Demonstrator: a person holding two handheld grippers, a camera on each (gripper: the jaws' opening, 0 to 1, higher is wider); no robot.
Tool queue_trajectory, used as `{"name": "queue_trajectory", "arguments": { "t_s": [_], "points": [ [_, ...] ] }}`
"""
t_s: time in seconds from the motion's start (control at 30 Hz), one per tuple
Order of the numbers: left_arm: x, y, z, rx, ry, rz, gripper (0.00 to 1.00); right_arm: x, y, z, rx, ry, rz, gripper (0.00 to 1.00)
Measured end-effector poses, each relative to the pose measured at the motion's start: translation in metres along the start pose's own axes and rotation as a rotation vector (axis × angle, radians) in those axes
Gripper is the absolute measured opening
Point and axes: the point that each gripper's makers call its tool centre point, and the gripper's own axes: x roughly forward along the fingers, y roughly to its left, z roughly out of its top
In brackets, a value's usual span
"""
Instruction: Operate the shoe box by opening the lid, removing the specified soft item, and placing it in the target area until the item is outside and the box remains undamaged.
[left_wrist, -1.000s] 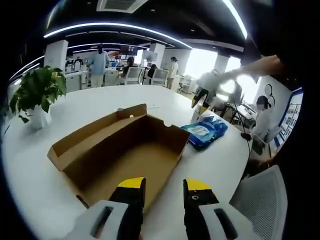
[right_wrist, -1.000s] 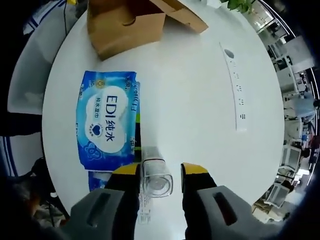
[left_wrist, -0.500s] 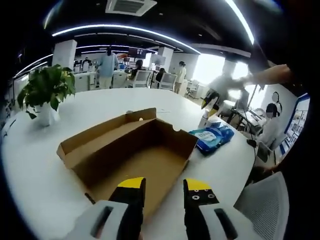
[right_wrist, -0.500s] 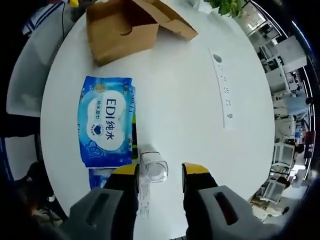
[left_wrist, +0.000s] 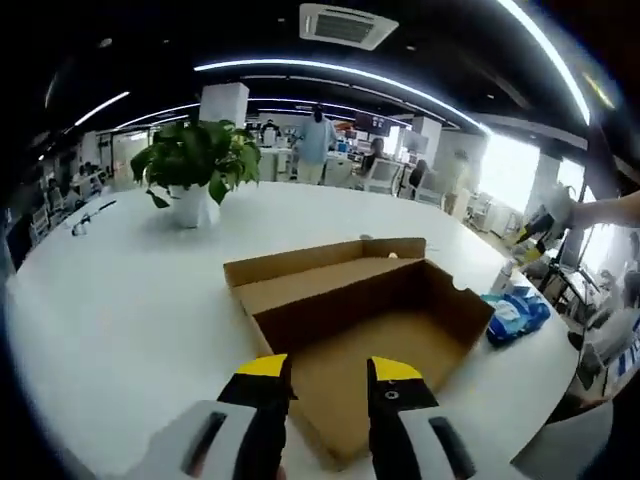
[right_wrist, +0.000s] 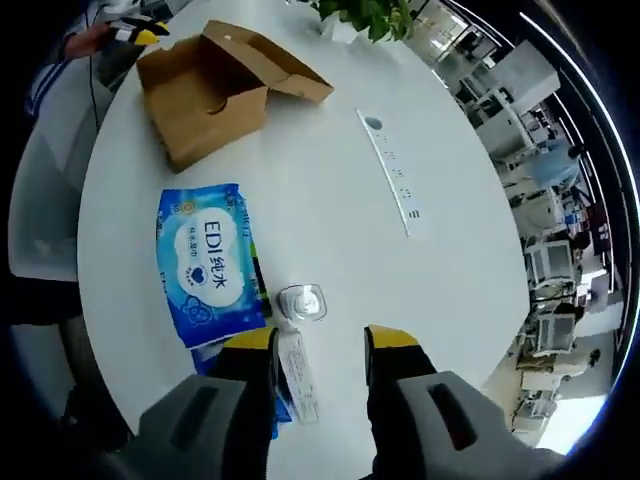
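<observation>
Now, with blue soft wipes pack (right_wrist: 208, 264) outside open brown cardboard shoe box (left_wrist: 372, 322), lift both empty, parted grippers (left_wrist: 325, 368) (right_wrist: 318, 341) clear without nudging either.

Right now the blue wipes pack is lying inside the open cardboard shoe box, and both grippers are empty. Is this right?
Not quite. The blue wipes pack lies on the white table, outside the open cardboard shoe box, as the right gripper view shows. The rest holds: the left gripper and right gripper are empty.

Brown cardboard shoe box (left_wrist: 370, 320) open, lid folded back, interior bare; blue wipes pack (right_wrist: 208, 262) flat on table beside it
</observation>
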Motion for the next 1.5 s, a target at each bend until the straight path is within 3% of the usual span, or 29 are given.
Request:
{"name": "queue_trajectory", "arguments": {
  "t_s": [0.5,0.7,1.03,1.5],
  "points": [
    [0.012,0.003,-0.029,-0.080,0.109,0.036,0.32,-0.028,0.029,-0.030,0.315,-0.135,-0.010,0.32],
    [0.015,0.001,-0.040,-0.093,0.147,0.026,0.31,-0.035,0.048,-0.030,0.466,-0.228,-0.006,0.32],
    [0.017,-0.005,-0.046,-0.076,0.171,0.005,0.27,-0.036,0.076,-0.030,0.498,-0.243,0.008,0.31],
    [0.017,-0.001,-0.048,-0.044,0.182,-0.010,0.23,-0.040,0.089,-0.023,0.523,-0.258,0.009,0.30]
  ]
}}
